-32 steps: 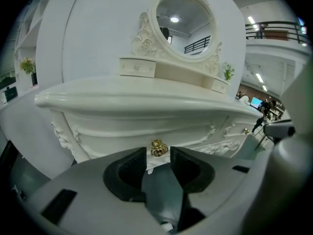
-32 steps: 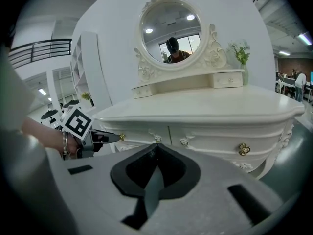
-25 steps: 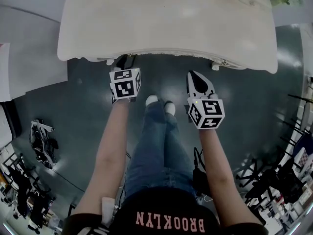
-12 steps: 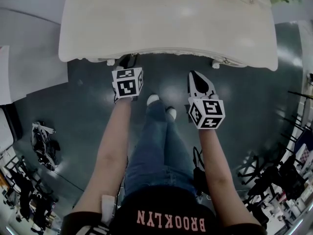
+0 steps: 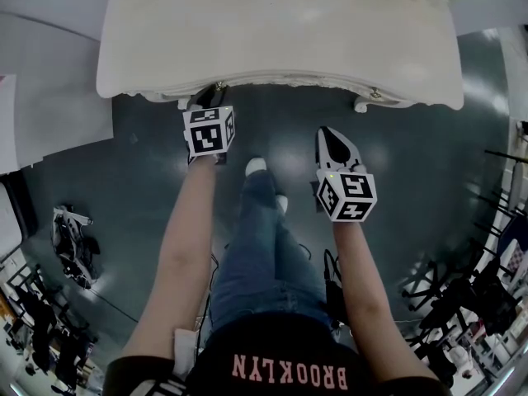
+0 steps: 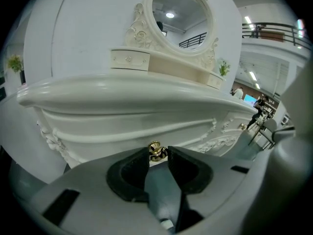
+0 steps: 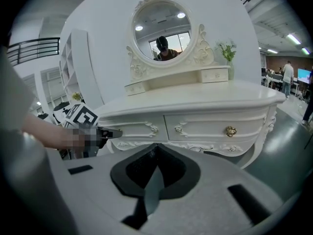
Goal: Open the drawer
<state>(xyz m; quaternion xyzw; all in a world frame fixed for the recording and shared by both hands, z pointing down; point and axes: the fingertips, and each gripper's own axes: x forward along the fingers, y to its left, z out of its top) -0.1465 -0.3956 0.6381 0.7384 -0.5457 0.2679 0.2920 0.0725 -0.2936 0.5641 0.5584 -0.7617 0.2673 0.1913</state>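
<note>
A cream dresser stands in front of me, with two drawers side by side under its top. My left gripper reaches under the front edge, and its pads are pressed on the small gold knob of the left drawer. That gripper shows below the dresser's edge in the head view. The drawer front looks flush with the frame. My right gripper hangs in the air short of the dresser, its fingertips meeting with nothing between them. The right drawer has its own gold knob.
An oval mirror with small upper drawers sits on the dresser, and a little plant stands at its right end. The floor is dark and shiny. Equipment lies on it at the left. My feet are just below the dresser front.
The right gripper has drifted a little back from the dresser's front. The left gripper has kept its place at the dresser's edge.
</note>
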